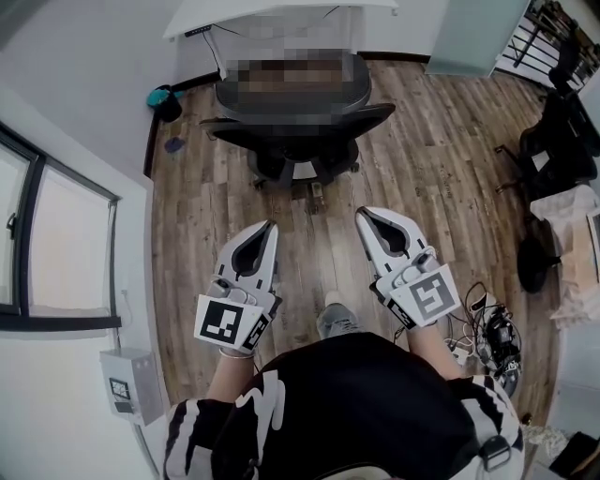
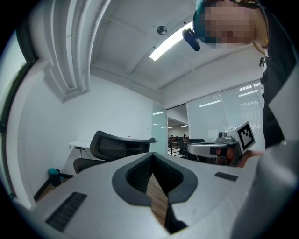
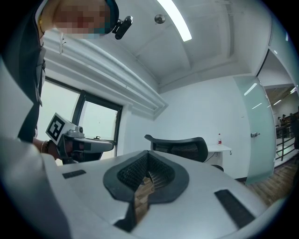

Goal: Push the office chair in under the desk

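Note:
A black mesh-backed office chair (image 1: 292,127) stands on the wood floor in front of a white desk (image 1: 272,13) at the top of the head view. Its backrest (image 2: 119,145) faces me and also shows in the right gripper view (image 3: 180,146). My left gripper (image 1: 270,228) and right gripper (image 1: 362,216) are held side by side, level, pointing at the chair from a short way off. Both are shut with nothing between the jaws. Neither touches the chair.
A white wall with a dark-framed window (image 1: 37,234) runs along the left. A teal bin (image 1: 165,100) sits by the wall near the desk. Another black chair (image 1: 558,141) and a cable tangle (image 1: 492,328) lie to the right. A glass door (image 3: 259,130) is beyond the desk.

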Motion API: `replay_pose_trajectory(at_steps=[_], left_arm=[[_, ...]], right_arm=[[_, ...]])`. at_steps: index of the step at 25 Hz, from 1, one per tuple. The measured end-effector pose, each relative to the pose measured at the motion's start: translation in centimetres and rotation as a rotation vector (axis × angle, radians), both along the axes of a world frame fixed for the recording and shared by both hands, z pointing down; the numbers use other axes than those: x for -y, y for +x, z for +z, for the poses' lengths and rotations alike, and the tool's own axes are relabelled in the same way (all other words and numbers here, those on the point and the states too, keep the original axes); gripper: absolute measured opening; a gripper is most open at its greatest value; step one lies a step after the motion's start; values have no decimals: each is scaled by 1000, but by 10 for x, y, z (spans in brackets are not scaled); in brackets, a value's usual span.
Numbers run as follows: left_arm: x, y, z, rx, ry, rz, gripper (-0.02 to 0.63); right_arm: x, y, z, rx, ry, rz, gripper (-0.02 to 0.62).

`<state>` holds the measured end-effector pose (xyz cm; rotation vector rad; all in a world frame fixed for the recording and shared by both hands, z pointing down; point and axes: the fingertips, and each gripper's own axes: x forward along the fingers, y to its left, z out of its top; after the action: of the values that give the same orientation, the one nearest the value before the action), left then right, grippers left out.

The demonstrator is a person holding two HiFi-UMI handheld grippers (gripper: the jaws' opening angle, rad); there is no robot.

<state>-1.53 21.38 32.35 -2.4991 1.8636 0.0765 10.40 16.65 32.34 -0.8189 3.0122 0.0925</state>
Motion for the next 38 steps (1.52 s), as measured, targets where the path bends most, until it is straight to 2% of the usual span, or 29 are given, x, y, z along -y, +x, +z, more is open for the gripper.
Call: replay_pose_trajectory(at_steps=[22, 30, 38], left_arm=[[72, 1, -4, 1, 15, -45, 8], [85, -12, -6, 29, -1, -8, 8], [86, -24, -11, 38, 10, 10, 8]], right_arm=[[62, -19, 0, -1, -9, -97, 9], [66, -39, -1, -7, -15, -84, 9], [62, -48, -8, -25, 17, -71, 9]])
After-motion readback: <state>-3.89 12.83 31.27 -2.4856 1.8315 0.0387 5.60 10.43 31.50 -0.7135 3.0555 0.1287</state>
